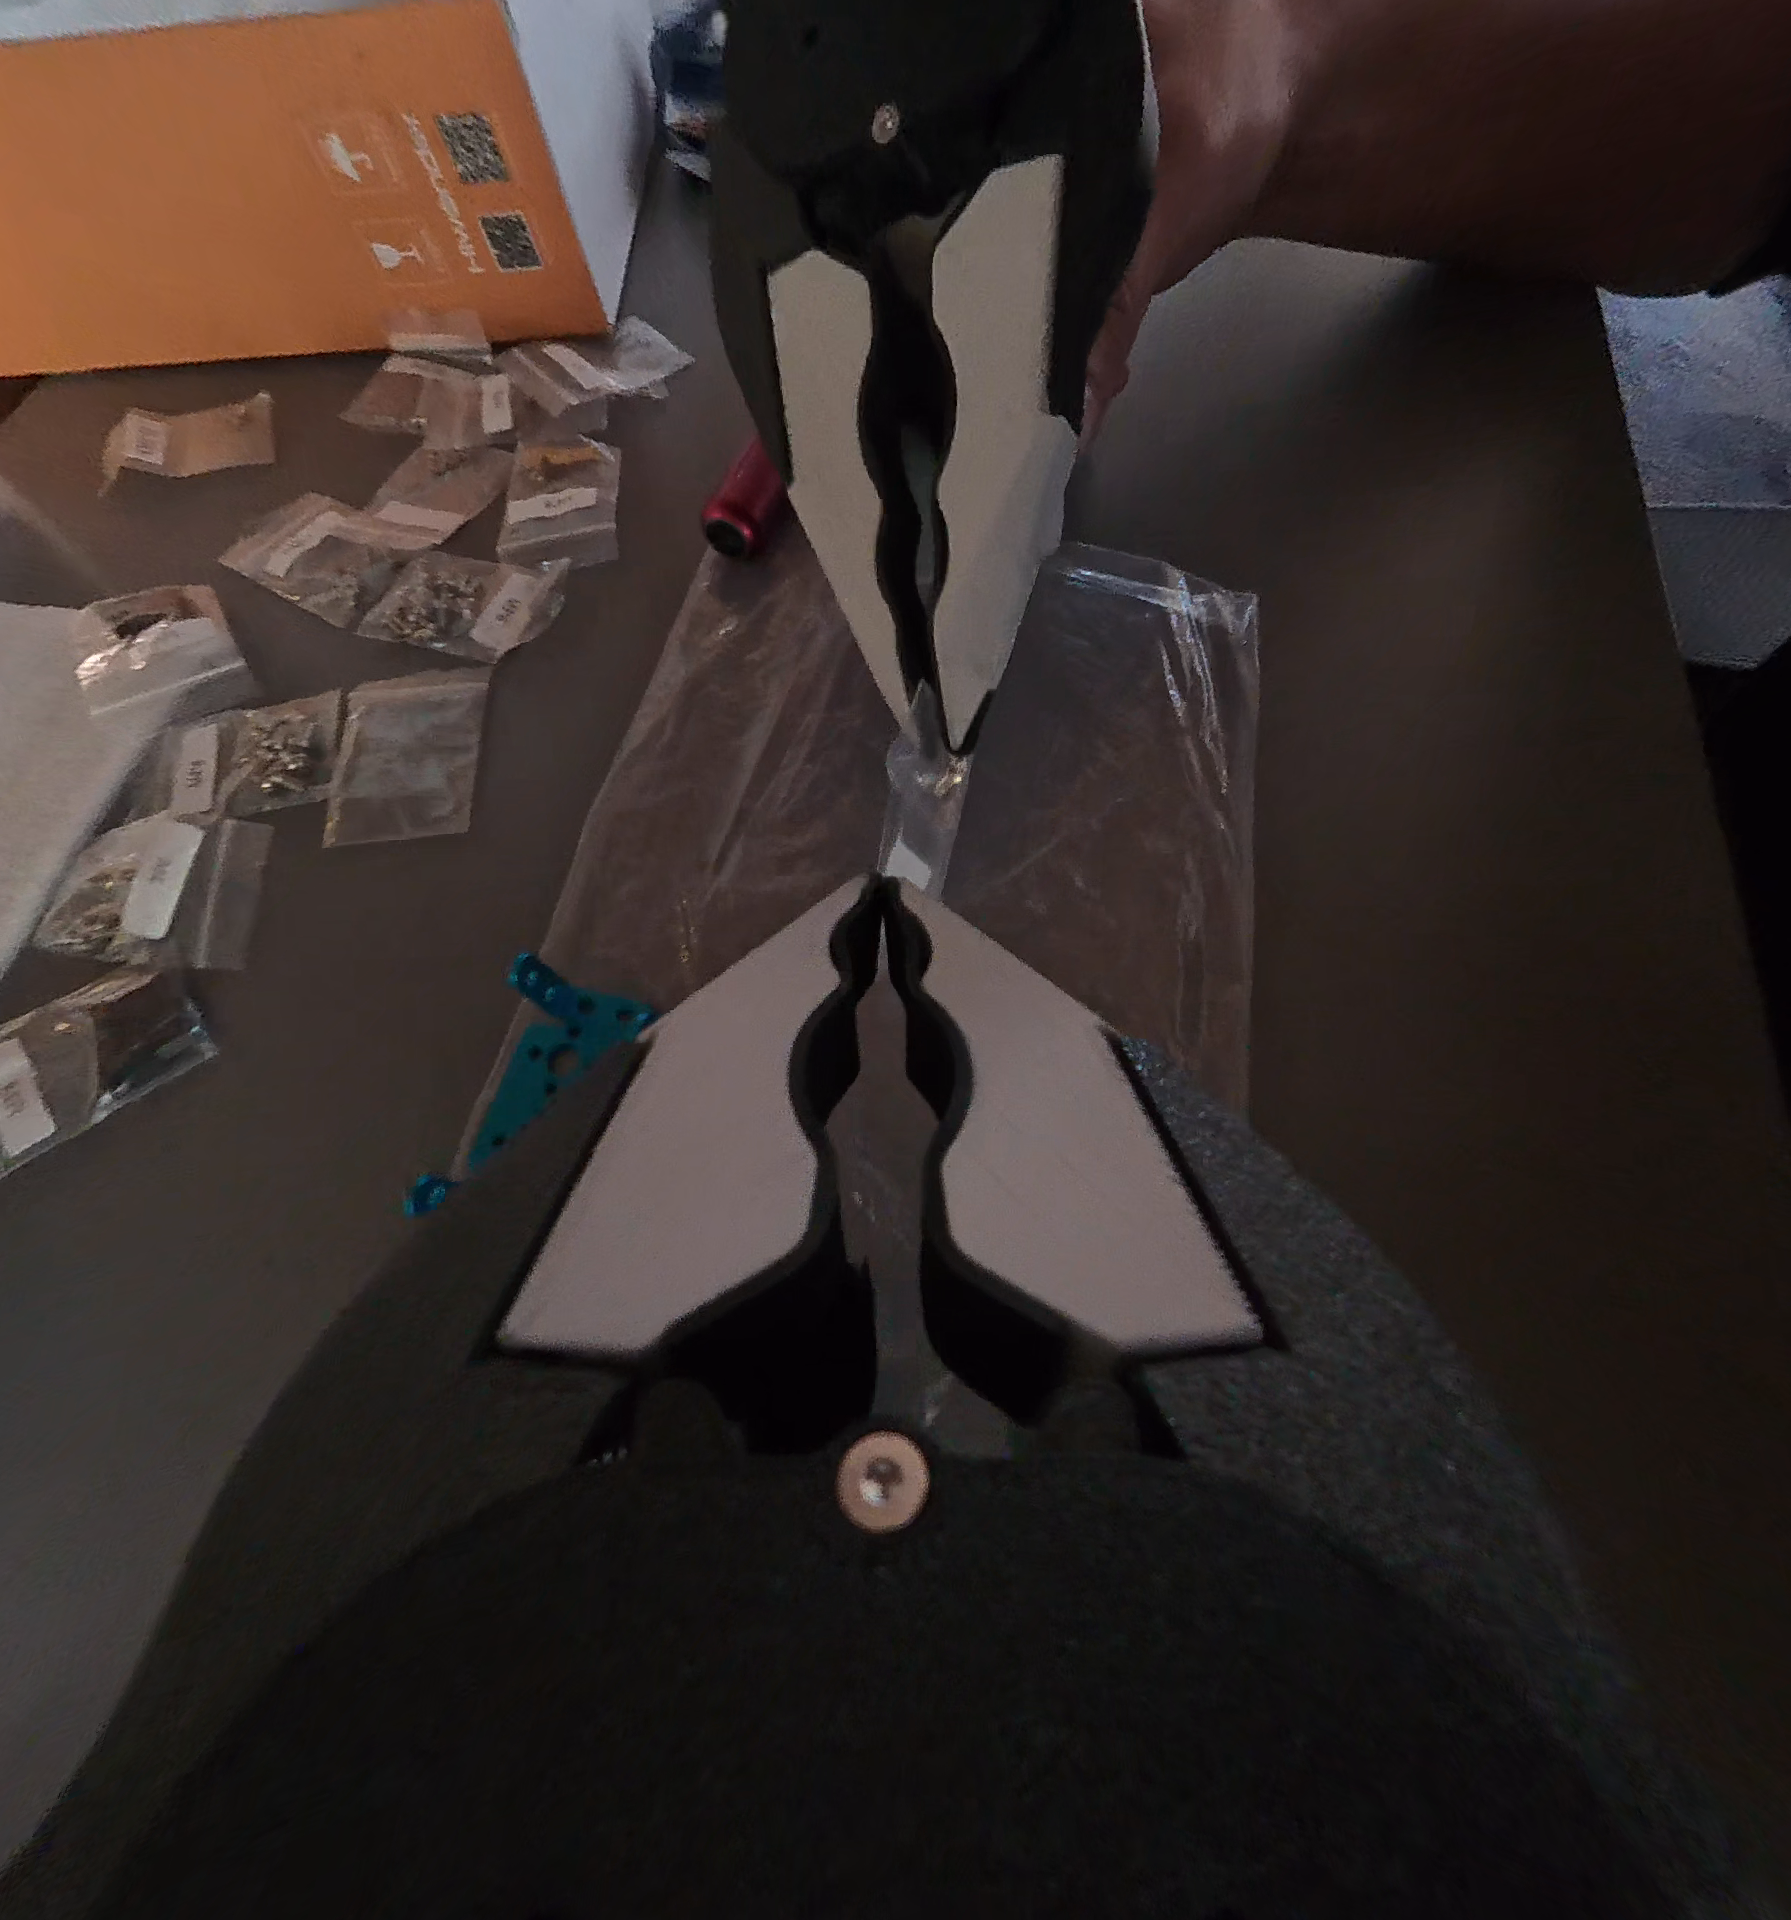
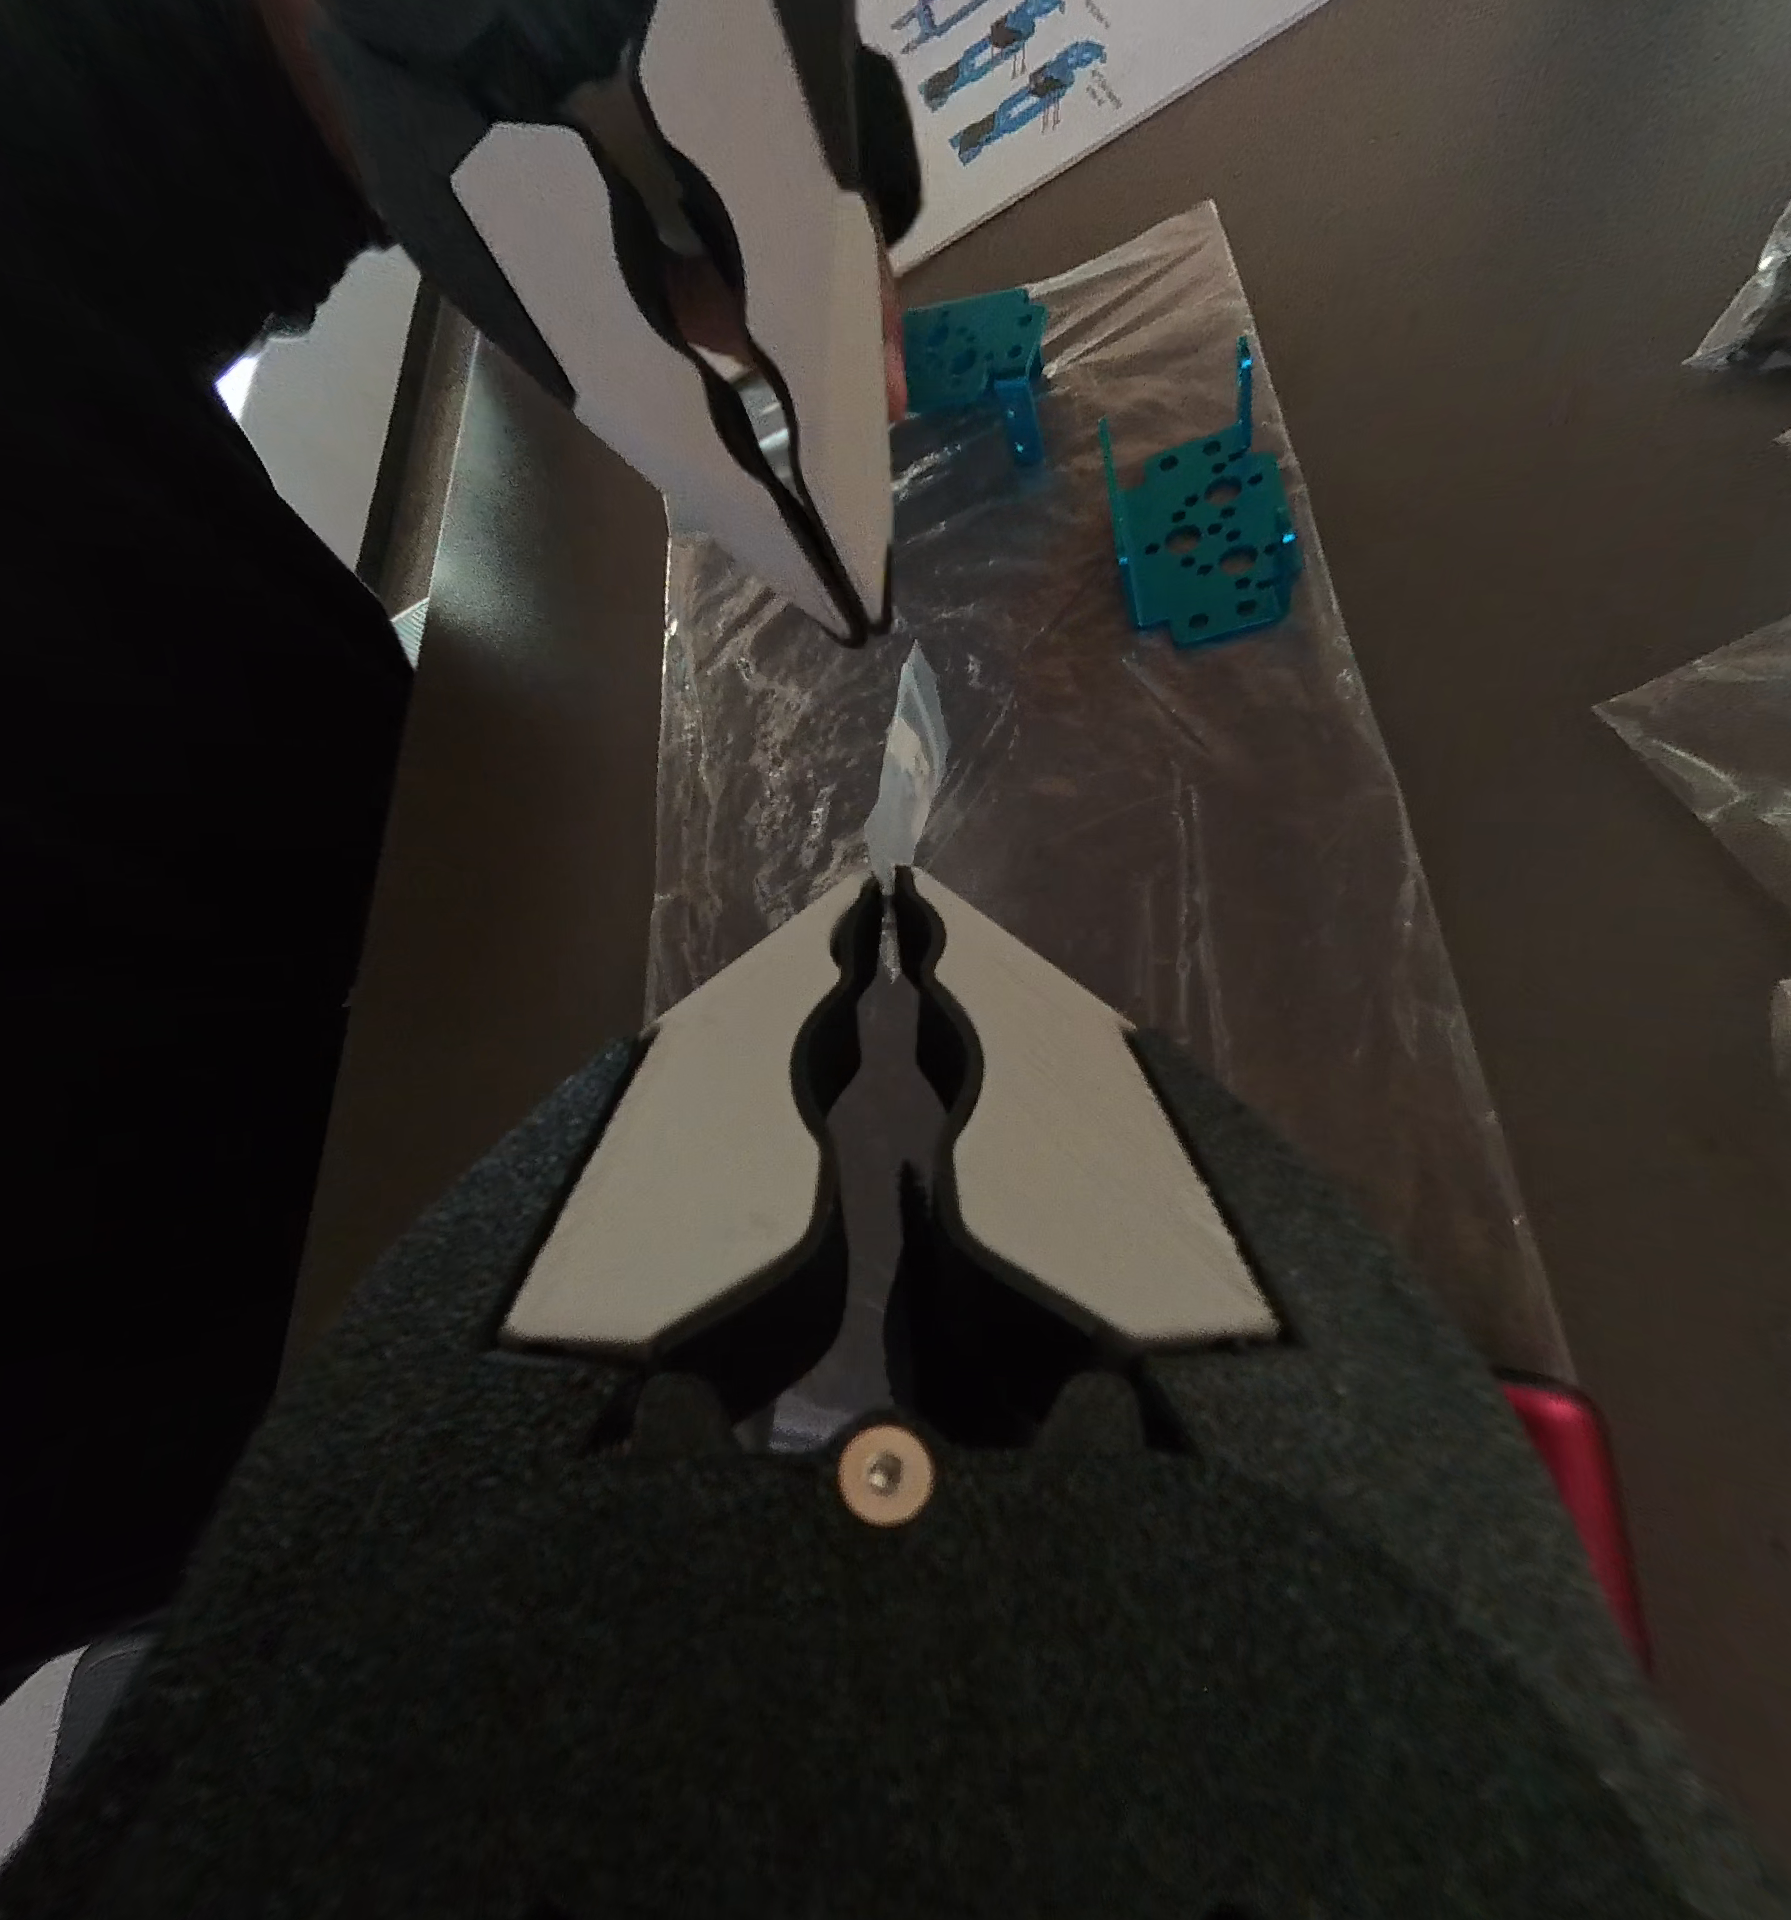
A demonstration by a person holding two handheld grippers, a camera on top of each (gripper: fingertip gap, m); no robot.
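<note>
Both grippers pinch one small clear plastic bag [image 1: 917, 800] from opposite ends, holding it stretched above a large clear plastic sheet [image 1: 745, 748] on the brown table [image 1: 1442, 831]. Left gripper [image 1: 886, 883] jaws closed on near end; right gripper [image 2: 891, 883] closed on the other. Blue metal brackets [image 2: 1197, 540] lie on sheet; small hardware bags [image 1: 371, 623] and an orange box [image 1: 226, 177] lie to the left.
</note>
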